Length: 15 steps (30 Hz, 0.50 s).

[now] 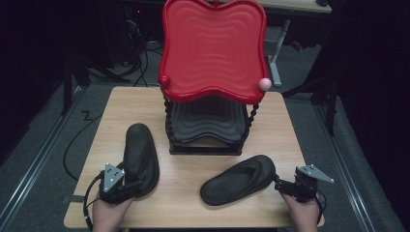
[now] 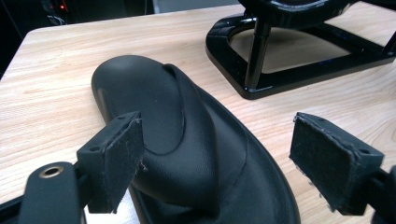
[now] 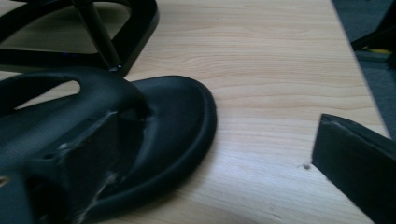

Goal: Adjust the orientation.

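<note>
Two black slippers lie on the wooden table [image 1: 183, 205]. The left slipper [image 1: 140, 155] points away from me, and my left gripper [image 1: 131, 184] is at its near end. In the left gripper view the jaws stand wide open on either side of that slipper [image 2: 187, 140], with a gap at the right pad [image 2: 331, 161]. The right slipper [image 1: 238, 179] lies slanted with its strap up. My right gripper [image 1: 280, 184] is at its right end. In the right gripper view it is open [image 3: 219, 158], the left jaw over the slipper's edge [image 3: 177, 116], the right jaw over bare wood.
A two-tier rack stands at the table's back middle, with a red wavy top shelf [image 1: 212, 48] and a black lower shelf [image 1: 208, 118] on a black base [image 2: 289, 70]. A pink ball [image 1: 264, 83] caps one corner. Dark floor and cables surround the table.
</note>
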Motion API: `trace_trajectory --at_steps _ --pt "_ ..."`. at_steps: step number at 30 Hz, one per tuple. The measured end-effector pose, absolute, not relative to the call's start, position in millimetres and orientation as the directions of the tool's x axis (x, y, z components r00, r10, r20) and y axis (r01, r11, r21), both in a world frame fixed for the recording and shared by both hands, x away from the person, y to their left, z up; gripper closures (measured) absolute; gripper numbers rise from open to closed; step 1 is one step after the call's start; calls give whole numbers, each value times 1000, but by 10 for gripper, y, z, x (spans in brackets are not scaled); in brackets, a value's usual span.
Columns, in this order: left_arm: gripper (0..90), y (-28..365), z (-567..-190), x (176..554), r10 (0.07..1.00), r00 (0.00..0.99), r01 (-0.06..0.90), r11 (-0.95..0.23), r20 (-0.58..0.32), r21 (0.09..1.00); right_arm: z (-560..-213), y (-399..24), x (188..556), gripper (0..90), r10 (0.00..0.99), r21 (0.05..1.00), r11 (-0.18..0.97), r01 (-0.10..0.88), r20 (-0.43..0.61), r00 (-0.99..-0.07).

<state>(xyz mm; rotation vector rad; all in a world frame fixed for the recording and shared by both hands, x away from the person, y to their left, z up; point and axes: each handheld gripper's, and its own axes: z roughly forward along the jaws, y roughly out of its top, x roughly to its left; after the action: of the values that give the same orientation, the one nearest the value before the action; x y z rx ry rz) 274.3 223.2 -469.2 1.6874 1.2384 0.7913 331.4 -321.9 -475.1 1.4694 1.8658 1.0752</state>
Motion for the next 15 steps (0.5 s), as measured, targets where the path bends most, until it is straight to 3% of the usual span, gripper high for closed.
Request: trace_trajectory --at_steps 15 --pt "195 2305 -4758 2824 967 257 424 -116 3 898 -4756 -3248 3316 150 945 874 97 475 69 -320"
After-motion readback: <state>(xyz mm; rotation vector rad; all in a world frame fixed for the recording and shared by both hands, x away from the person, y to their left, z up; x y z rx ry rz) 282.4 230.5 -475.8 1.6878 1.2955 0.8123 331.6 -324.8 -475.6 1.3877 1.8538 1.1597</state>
